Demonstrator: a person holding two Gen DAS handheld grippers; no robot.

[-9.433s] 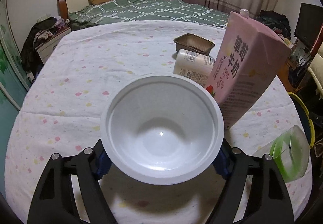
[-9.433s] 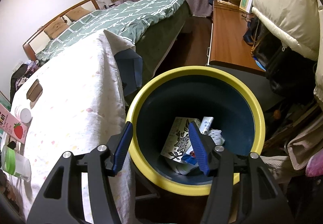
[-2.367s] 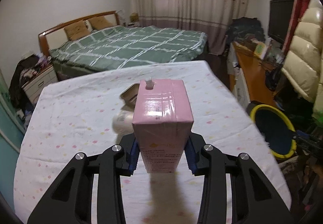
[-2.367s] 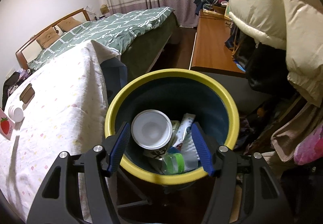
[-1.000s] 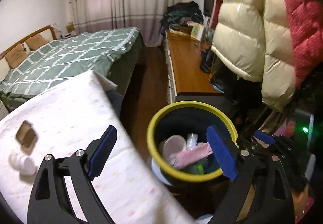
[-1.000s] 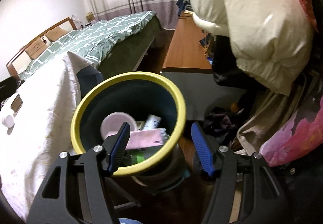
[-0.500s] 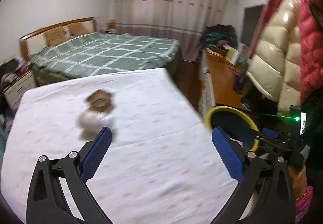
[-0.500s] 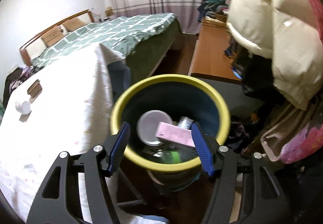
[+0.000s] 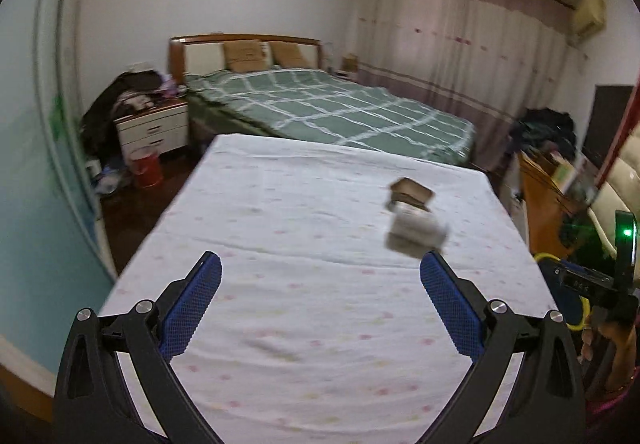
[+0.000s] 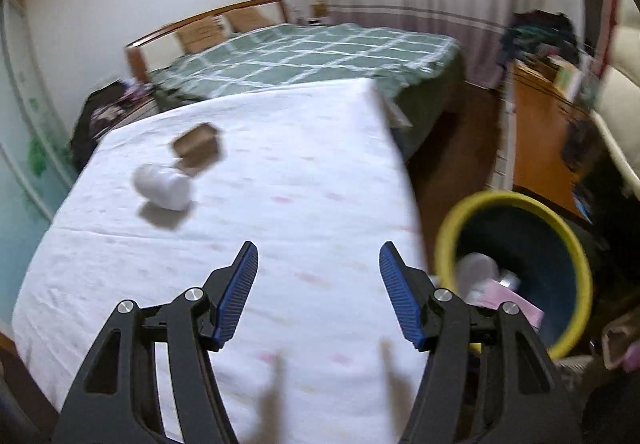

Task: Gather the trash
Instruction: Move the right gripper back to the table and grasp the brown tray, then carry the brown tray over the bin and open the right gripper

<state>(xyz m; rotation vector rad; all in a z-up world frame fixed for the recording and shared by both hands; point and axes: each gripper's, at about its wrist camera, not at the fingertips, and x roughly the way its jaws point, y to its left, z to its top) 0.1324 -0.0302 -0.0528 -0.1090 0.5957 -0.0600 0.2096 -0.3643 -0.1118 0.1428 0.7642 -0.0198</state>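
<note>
On the white flowered tablecloth point(image 9: 304, 244) lie a white bottle on its side point(image 9: 416, 230) and, just behind it, a brown foil tray point(image 9: 412, 191). My left gripper point(image 9: 320, 296) hovers over the near part of the table, wide open and empty, with the bottle just beyond its right finger. In the right wrist view the bottle point(image 10: 162, 186) and tray point(image 10: 198, 146) sit far left. My right gripper point(image 10: 318, 284) is open and empty above the table's right part. The yellow-rimmed bin point(image 10: 516, 264) beside the table holds a pink carton point(image 10: 516, 306) and a white bowl.
A bed with a green checked cover point(image 9: 328, 108) stands behind the table. A nightstand with clothes point(image 9: 152, 124) and a red bucket are at the left. A wooden desk point(image 10: 540, 128) stands right of the bin. A person's hand point(image 9: 612, 332) shows at the far right.
The left gripper swung from over the bin back across the table, so the bottle and tray now lie to its right. The right gripper turned from the bin toward the table.
</note>
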